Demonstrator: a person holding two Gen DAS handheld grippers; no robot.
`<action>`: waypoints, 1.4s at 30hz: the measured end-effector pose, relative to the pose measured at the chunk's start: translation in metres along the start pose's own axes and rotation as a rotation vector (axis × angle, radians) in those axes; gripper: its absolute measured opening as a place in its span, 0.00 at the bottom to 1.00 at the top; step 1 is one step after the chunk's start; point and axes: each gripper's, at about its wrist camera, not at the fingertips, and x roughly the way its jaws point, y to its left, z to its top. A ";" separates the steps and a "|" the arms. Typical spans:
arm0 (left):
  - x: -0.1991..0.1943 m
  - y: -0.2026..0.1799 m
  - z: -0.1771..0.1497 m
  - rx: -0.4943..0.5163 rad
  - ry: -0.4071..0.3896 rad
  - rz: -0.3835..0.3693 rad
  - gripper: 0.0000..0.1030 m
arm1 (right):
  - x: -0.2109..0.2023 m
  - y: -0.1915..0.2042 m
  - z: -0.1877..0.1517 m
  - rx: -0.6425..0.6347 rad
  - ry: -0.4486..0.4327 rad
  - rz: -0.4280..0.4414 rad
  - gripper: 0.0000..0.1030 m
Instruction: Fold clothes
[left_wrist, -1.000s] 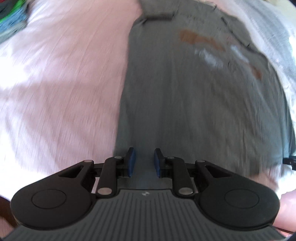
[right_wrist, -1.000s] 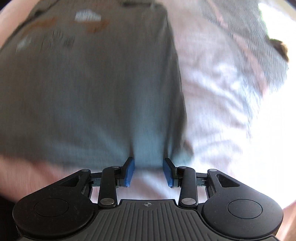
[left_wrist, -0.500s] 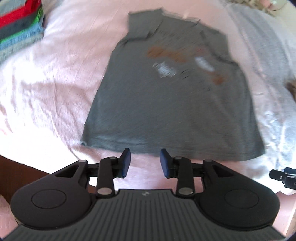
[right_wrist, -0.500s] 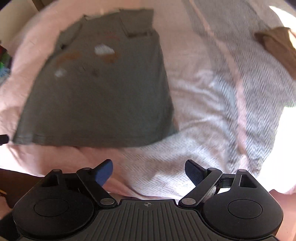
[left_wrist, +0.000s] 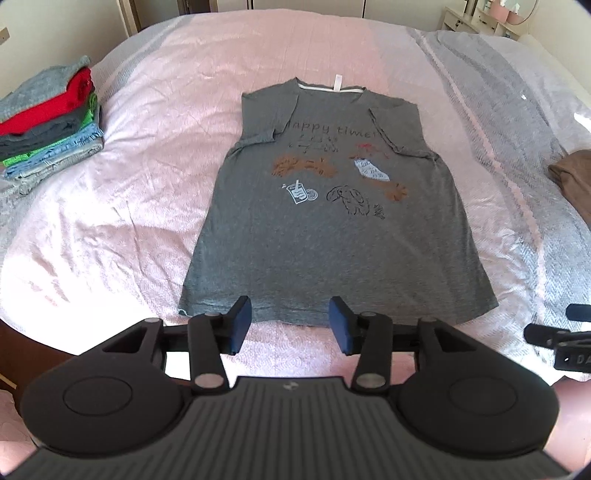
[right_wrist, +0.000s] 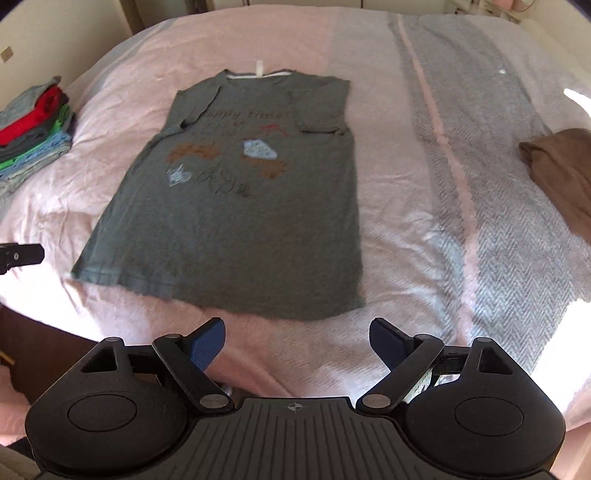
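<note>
grey printed cotton t-shirt (left_wrist: 332, 229) flat on pink bed (left_wrist: 129, 177), long axis running away, hem nearest both. left gripper (left_wrist: 290, 329) opening, empty; right gripper (right_wrist: 297, 341) wide, empty.

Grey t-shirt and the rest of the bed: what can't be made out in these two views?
- Grey t-shirt: first letter of print hidden by folded sleeve, both views.
- Brown garment: cut by right edge, both views.
- Folded stack: item count unclear, layers overlap.
</note>
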 end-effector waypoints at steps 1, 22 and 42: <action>-0.003 0.000 0.000 0.000 -0.002 0.003 0.41 | -0.001 0.001 0.000 -0.004 0.004 0.004 0.85; -0.016 -0.004 0.005 0.068 -0.021 0.014 0.43 | -0.013 0.013 0.001 0.019 0.015 0.004 0.85; -0.026 0.014 -0.006 0.046 -0.028 0.021 0.44 | -0.017 0.035 0.001 -0.013 -0.004 -0.001 0.85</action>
